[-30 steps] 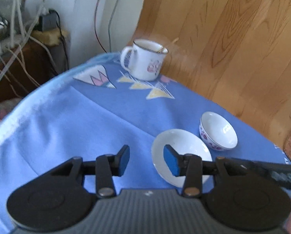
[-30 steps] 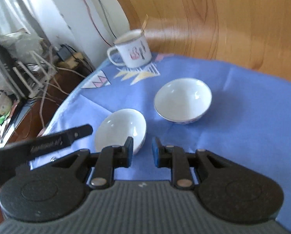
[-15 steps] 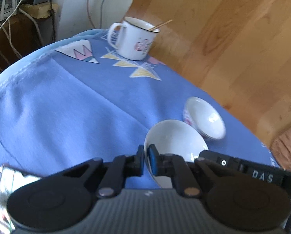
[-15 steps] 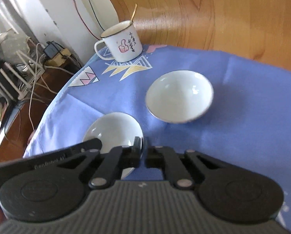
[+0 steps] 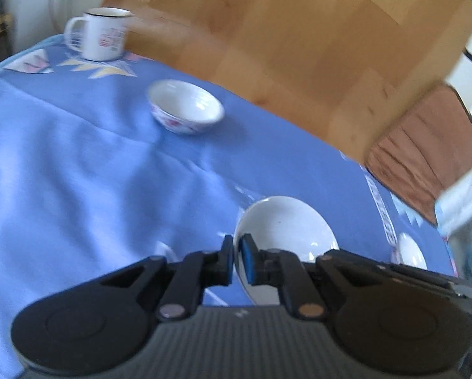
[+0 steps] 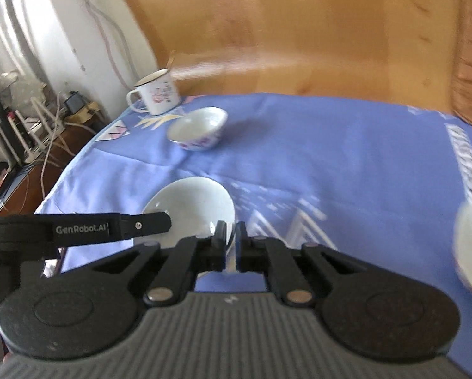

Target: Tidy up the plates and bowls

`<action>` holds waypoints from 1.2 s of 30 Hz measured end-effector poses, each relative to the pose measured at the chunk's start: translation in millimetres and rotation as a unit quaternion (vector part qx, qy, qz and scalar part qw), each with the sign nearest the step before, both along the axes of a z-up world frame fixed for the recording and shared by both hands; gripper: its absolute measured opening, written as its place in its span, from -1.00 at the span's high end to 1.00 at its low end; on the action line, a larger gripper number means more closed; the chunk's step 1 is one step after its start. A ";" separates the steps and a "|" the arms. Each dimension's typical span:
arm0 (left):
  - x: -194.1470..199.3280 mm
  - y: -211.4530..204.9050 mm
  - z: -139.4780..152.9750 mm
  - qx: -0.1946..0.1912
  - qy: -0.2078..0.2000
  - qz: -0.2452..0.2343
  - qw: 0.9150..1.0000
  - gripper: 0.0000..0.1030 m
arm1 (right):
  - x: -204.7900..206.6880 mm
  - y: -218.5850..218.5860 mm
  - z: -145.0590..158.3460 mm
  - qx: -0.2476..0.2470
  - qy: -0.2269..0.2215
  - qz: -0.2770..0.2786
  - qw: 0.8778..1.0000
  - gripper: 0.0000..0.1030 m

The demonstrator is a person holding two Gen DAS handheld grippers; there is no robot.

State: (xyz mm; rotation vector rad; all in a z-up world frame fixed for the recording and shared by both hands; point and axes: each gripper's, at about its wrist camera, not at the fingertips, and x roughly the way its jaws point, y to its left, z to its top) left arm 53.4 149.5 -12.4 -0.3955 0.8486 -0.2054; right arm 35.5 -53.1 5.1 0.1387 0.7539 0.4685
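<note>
- Wooden panel (image 5: 299,38) across the back of both views, blurred.
- Blue cloth (image 5: 77,164) over the whole table, creased, with a triangle pattern at its far corner.
- Left gripper (image 5: 236,243) low in the left wrist view, jaws drawn together and clamped on the left rim of the plain white bowl (image 5: 286,230), one blue pad inside the bowl and the black finger outside.
- Right gripper (image 6: 230,234) low in the right wrist view, jaws likewise pinched tight on the opposite rim of that same bowl, with the left gripper's arm reaching in from the left.
- Plain white bowl there between the two grippers, near the front of the cloth; hard to tell whether resting on it or just off it.
- Patterned bowl (image 5: 185,110) upright farther back on the cloth, well apart from the held one, red and blue marks on its outside.
- Second white dish (image 5: 409,252) at the right edge, too blurred for detail.
- Enamel mug (image 6: 155,96) at the far corner, near the patterned bowl, handle to the left.
- Thin stick (image 6: 171,60) poking out of the mug.
</note>
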 end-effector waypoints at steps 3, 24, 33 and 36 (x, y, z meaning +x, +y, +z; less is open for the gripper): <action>-3.9 -18.3 -4.7 0.009 0.009 -0.015 1.000 0.86 | -8.0 -18.9 -7.0 0.010 0.010 -0.018 1.000 0.85; -6.4 -53.0 -4.2 0.061 0.002 -0.039 0.997 0.80 | -24.8 -38.5 -16.8 0.011 -0.031 -0.021 0.999 0.83; 22.9 -155.8 23.4 0.047 -0.048 -0.156 0.985 0.79 | -52.4 -117.7 8.0 0.000 -0.117 -0.150 0.982 0.84; 34.4 -190.1 19.9 0.048 -0.042 -0.189 0.980 0.78 | -58.5 -143.6 6.3 -0.014 -0.129 -0.193 0.973 0.84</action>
